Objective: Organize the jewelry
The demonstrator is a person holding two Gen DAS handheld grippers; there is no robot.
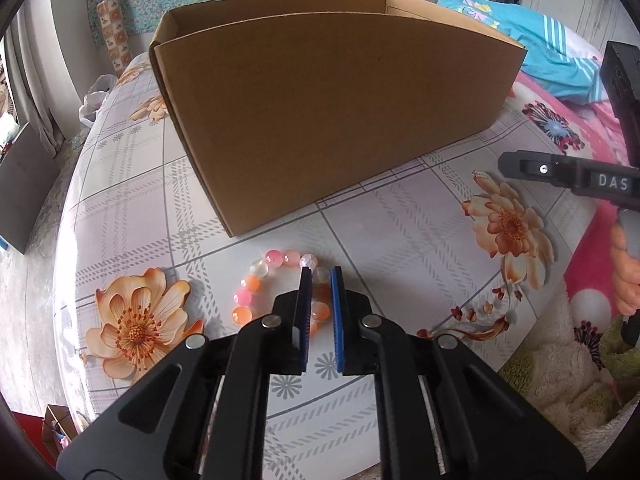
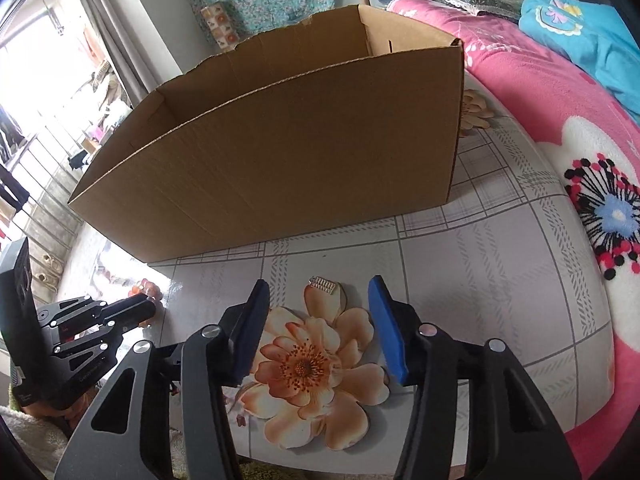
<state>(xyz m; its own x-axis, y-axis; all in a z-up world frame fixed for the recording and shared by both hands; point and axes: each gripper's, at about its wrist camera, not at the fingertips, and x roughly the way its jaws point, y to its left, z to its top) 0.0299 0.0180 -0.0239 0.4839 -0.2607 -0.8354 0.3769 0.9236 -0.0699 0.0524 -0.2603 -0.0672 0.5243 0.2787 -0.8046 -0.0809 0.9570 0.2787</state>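
A bracelet of pink, orange and clear beads (image 1: 256, 280) lies on the flowered tablecloth (image 1: 400, 240) just in front of an open cardboard box (image 1: 320, 112). My left gripper (image 1: 321, 276) points down at the ring's right side, its blue pads shut on the beads there. In the right wrist view, a small silver rhinestone piece (image 2: 323, 284) lies on a printed flower. My right gripper (image 2: 319, 285) stands open around it, with neither pad touching. The left gripper (image 2: 136, 308) and some beads (image 2: 146, 289) show at that view's left. The right gripper (image 1: 508, 165) and the silver piece (image 1: 480, 175) appear at the right of the left wrist view.
The box (image 2: 280, 160) fills the table's far half. A pink flowered blanket (image 2: 540, 92) and a blue cloth (image 2: 592, 28) lie to the right. A person's hand (image 1: 628, 280) holds the right gripper. A plastic bag (image 1: 94, 96) sits at the table's left edge.
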